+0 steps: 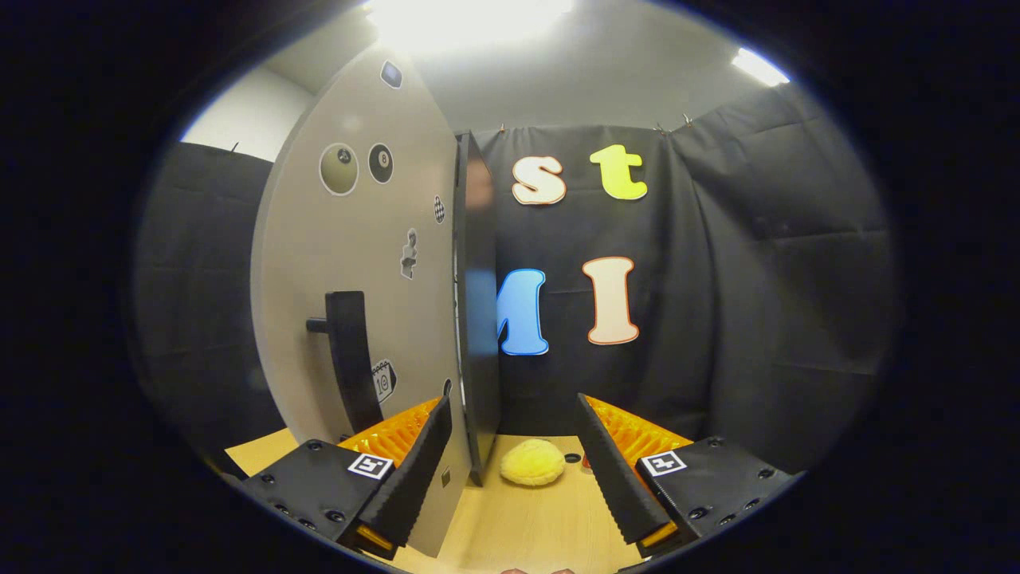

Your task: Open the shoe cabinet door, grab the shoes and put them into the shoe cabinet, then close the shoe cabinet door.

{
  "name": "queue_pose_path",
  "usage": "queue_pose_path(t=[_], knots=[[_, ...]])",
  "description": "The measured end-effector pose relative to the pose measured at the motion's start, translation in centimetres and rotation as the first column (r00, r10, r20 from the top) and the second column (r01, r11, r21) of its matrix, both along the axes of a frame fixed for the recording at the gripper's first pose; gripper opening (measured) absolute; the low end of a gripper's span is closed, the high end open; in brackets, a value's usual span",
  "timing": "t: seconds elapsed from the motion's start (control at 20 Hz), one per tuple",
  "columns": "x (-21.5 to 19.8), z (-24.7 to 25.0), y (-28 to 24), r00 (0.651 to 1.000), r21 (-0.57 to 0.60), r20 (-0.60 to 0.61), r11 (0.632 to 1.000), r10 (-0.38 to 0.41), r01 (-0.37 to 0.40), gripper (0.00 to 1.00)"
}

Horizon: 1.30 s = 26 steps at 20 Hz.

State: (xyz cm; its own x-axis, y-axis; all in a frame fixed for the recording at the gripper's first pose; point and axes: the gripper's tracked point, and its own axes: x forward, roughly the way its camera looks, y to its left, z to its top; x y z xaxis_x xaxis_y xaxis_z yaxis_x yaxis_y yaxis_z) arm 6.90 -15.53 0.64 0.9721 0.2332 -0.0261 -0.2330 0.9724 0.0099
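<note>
Just ahead of the cabinet door's edge, the tongs stand apart, gripping nothing. Right of that door, beyond the tongs, a fuzzy yellow shoe, perhaps a slipper, lies on the worktop; a black handle juts from the door's face

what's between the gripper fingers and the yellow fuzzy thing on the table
In the gripper view, only bare table. The open gripper points at the yellow slipper, with the cabinet door's edge beside it.
</note>
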Motion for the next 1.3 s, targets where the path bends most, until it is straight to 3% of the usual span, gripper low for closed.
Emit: queue_pose_path(t=[0.3, 0.35, 0.5, 0.8, 1.05, 1.3], knots=[[1.1, 1.5, 2.1, 1.0, -0.011, 0.022, 1.0, -0.016, 0.016, 0.97], [0.9, 1.7, 2.3, 0.999, 0.002, 0.031, 1.0, -0.03, 0.029, 0.92], [0.2, 1.0, 4.2, 0.998, 0.02, 0.015, 0.998, -0.058, 0.057, 0.9], [-1.3, 0.2, 10.4, 0.997, 0.015, -0.027, 0.997, -0.071, 0.071, 0.91], [-1.2, -0.4, 16.0, 0.99, 0.09, -0.085, 0.989, -0.113, 0.121, 0.91], [0.6, -0.1, 22.5, 0.991, 0.086, -0.1, 0.992, -0.085, 0.094, 0.92]])
